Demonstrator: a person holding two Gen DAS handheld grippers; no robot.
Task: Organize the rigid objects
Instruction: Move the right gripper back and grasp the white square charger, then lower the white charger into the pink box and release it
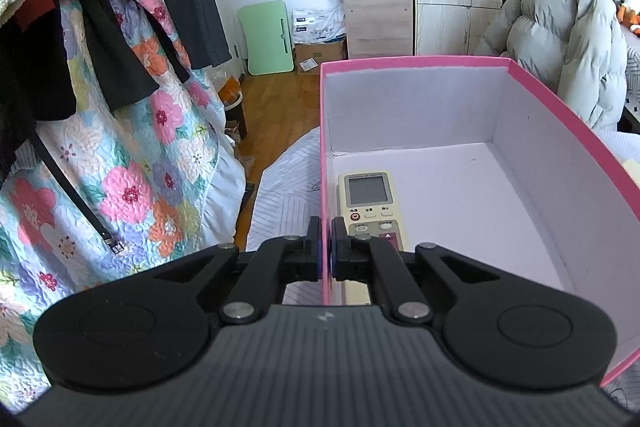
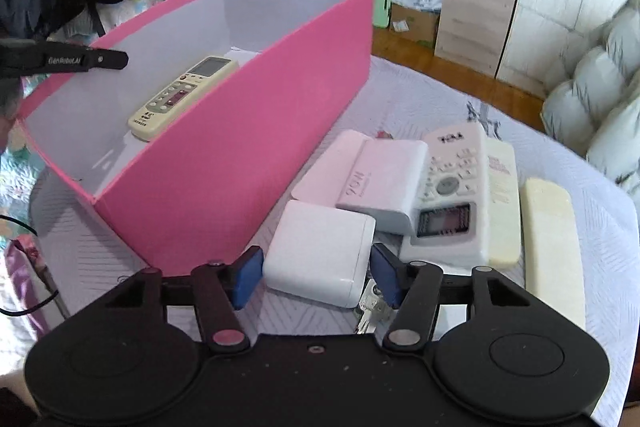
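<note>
Both tongs tilted down: left tongs clamping box wall.

light: bright, even daylight | shadows: soft | edges: strong fisheye bending | blur: slight, right view

Pink box, cream remote, white block, floral quilt.

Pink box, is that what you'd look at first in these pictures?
Yes, the big pink box on the quilted white bedspread grabs the eye first, with one cream remote control lying inside by its left wall. The left tongs are shut on that wall's rim. Next to the box sits a heap of white chargers and remotes, and the right tongs stand open around a white charger block.
</note>
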